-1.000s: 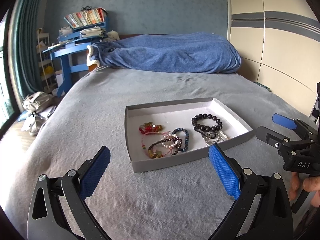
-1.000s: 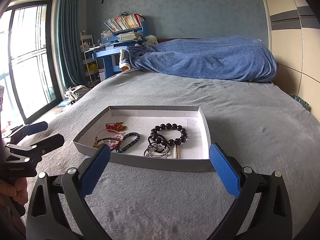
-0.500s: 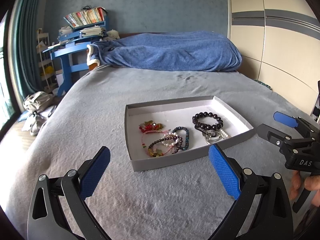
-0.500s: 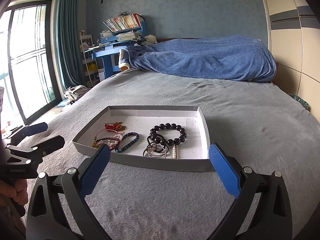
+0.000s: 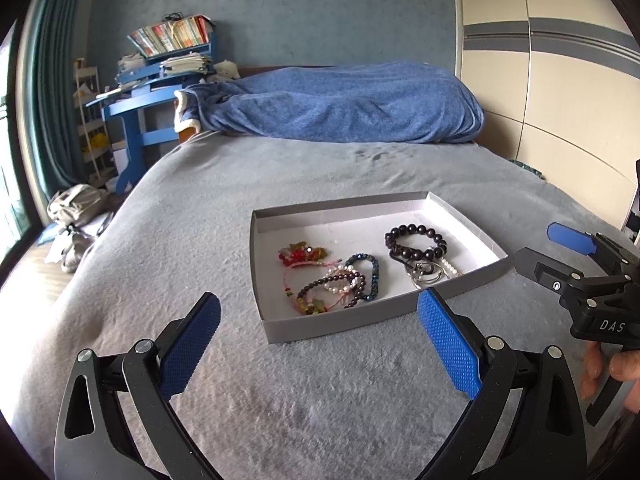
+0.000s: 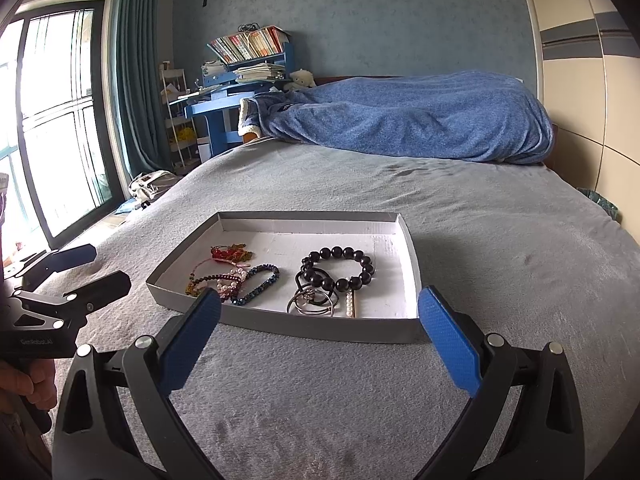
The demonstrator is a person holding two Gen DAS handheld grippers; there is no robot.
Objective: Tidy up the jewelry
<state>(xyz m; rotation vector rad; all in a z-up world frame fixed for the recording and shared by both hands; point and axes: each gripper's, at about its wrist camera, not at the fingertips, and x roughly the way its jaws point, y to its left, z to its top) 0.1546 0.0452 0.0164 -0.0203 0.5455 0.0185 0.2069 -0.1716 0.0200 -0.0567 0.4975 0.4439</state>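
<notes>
A shallow grey tray with a white floor lies on the grey bedspread, and all the jewelry sits inside it. On its right half a black bead bracelet rests just behind a cluster of silver rings, with a short pearl strand beside them. On the left half a red-and-green charm piece lies apart from a tangle where a dark blue bead bracelet, a maroon bead bracelet and small pearls overlap; which strand lies on top is hard to make out. The right wrist view looks straight over the tray's near wall, which cuts off the lower edge of the rings; the left wrist view sees the tray at an angle, with the tangle nearest. The left gripper is spread wide and empty above the bedspread short of the tray, and the right gripper likewise gapes wide with nothing between its pads. Each view catches the other gripper at its edge, with fingers of a hand on the handle. Behind, a blue blanket is heaped at the bed's far end; the window shows only in the right view.
</notes>
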